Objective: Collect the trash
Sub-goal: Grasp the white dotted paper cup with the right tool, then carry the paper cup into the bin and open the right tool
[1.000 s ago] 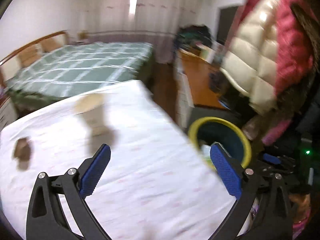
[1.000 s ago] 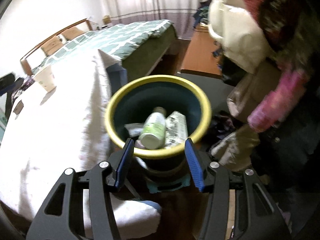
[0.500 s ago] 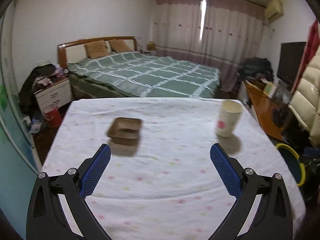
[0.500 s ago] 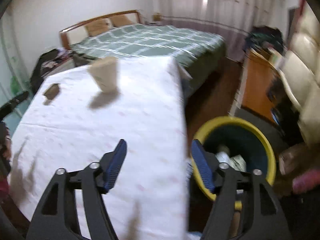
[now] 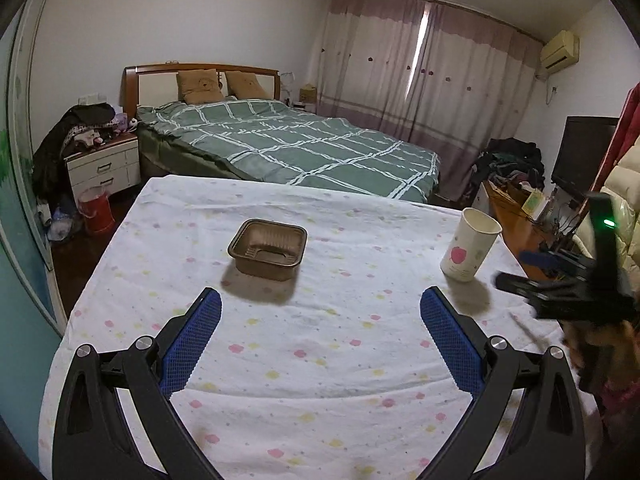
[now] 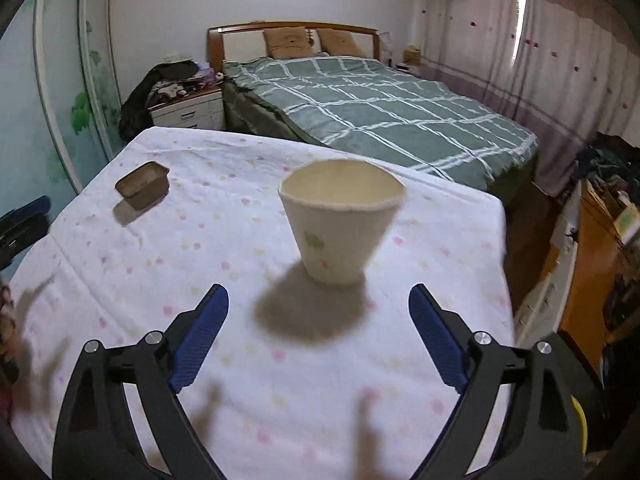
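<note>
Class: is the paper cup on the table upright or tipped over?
Upright: the paper cup stands on its base on the table, open rim facing up.

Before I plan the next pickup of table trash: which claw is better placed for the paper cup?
The right claw. The paper cup stands upright straight ahead of it, with its jaws opening and nothing between them. The left claw faces the brown tray instead; the cup sits off to its right.
</note>
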### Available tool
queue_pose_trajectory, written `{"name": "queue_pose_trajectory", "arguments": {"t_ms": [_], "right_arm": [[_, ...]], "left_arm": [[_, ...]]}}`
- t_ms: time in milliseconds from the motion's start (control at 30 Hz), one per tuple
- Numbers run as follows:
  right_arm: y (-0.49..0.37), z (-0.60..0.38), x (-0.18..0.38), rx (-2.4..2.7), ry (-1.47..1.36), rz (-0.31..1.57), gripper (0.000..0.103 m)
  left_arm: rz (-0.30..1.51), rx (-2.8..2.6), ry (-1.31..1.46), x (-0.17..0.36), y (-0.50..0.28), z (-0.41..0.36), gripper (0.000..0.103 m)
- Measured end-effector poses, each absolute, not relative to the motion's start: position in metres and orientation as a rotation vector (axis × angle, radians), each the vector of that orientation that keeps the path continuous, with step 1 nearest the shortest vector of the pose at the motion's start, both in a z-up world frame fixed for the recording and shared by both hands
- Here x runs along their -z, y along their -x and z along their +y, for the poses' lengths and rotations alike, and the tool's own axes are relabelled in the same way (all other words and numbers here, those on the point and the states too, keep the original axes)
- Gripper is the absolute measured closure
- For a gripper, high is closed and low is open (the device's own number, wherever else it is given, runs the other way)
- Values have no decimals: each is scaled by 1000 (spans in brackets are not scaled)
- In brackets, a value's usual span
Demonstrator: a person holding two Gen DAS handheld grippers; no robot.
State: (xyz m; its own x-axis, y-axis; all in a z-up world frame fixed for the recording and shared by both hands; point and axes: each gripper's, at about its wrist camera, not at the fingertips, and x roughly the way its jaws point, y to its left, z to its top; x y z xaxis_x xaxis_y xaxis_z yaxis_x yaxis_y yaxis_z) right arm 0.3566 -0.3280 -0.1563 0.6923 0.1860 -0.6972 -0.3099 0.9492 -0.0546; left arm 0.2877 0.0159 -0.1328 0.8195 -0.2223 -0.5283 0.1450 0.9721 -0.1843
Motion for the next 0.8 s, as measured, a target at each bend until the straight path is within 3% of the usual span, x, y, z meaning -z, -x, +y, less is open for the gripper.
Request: {"name": "queue_pose_trajectory", "arguments": {"t_ms": [567,700,800], "right_arm": [[-418,-331,168,-313,100,743,12],[-420,-331,167,-326,80,746,33],[-418,-334,166,-328,64,746,38]], "left_arm": [[621,213,178,139,-294,17,5],[628,218,186,140,-294,18,5],[629,218,184,140,-294,17,5]]}}
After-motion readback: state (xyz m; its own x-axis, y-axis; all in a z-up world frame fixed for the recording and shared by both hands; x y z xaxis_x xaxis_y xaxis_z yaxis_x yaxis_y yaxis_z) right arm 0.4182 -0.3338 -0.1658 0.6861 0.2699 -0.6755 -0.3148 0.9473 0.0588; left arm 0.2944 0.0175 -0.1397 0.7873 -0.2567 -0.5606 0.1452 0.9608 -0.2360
